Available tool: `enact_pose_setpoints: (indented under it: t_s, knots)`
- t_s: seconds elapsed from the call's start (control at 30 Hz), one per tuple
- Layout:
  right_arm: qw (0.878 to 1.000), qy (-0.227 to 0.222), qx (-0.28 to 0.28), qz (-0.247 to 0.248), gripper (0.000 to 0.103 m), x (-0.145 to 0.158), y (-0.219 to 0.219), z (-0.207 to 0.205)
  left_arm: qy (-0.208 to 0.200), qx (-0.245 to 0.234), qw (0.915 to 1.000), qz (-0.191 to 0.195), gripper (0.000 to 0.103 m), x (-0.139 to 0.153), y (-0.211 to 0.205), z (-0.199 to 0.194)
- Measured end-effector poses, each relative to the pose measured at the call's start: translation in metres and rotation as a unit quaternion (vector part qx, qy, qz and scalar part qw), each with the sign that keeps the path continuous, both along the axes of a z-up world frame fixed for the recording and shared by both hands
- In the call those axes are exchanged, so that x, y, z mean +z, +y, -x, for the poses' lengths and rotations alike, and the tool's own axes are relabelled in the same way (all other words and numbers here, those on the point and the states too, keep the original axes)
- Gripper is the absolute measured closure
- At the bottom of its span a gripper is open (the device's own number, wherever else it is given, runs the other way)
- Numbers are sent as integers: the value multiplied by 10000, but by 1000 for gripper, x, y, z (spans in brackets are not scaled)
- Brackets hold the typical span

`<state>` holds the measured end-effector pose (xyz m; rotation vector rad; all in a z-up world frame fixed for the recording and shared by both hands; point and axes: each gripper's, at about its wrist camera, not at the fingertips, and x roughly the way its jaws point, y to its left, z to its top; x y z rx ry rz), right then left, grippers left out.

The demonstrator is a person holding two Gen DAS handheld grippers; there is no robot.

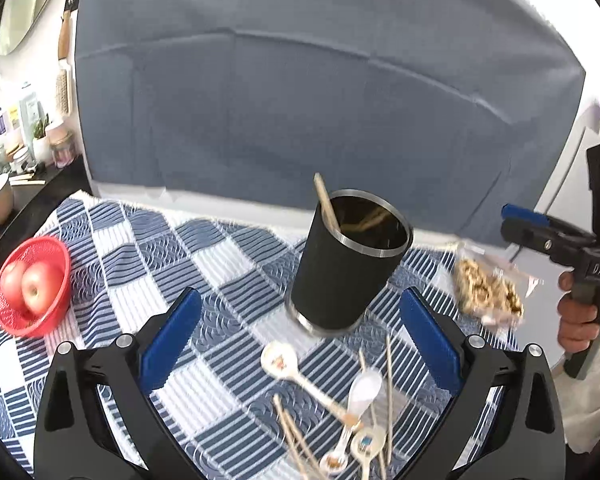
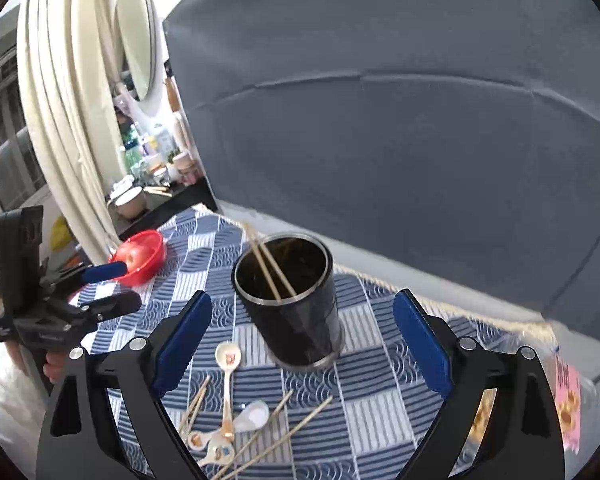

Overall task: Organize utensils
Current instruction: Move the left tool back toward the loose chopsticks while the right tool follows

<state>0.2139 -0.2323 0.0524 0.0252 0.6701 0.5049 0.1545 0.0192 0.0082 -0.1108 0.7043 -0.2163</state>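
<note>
A black utensil cup (image 1: pixel 344 260) with a steel rim stands on the blue checked cloth, holding chopsticks (image 1: pixel 326 202); it also shows in the right wrist view (image 2: pixel 296 304). In front of it lie several ceramic spoons (image 1: pixel 280 360) (image 2: pixel 228 356) and loose wooden chopsticks (image 1: pixel 388 384) (image 2: pixel 276 436). My left gripper (image 1: pixel 300 344) is open and empty, above the pile, just short of the cup. My right gripper (image 2: pixel 300 344) is open and empty, jaws either side of the cup's near face. Each gripper shows in the other's view (image 1: pixel 540 232) (image 2: pixel 100 288).
A red basket of apples (image 1: pixel 32 288) (image 2: pixel 140 256) sits at the cloth's left edge. A clear bag of snacks (image 1: pixel 488 292) lies right of the cup. A grey fabric backdrop (image 1: pixel 300 100) stands behind. A cluttered counter with cups and bottles (image 2: pixel 140 184) is at the far left.
</note>
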Motion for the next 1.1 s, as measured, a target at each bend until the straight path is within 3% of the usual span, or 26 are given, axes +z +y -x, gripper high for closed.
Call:
enact_pose_setpoints:
  t_s: [0.4,0.6,0.87,1.1]
  knots:
    - [9976,373,-484,329,15,-31,7,34,533,-70,9983,-238,6,-35,9,20]
    - [9947,646,-634,482,15,-59,15,45,920,-68,9955,-202,6,-64,17,30]
    - [9885,1049,-814,717,15,-98,23,49,1215,-65,9914,-486,6,-92,17,46]
    - [9809,1443,-983,857,15,-130,27,45,1426,-435,9865,-684,6,-122,6,57]
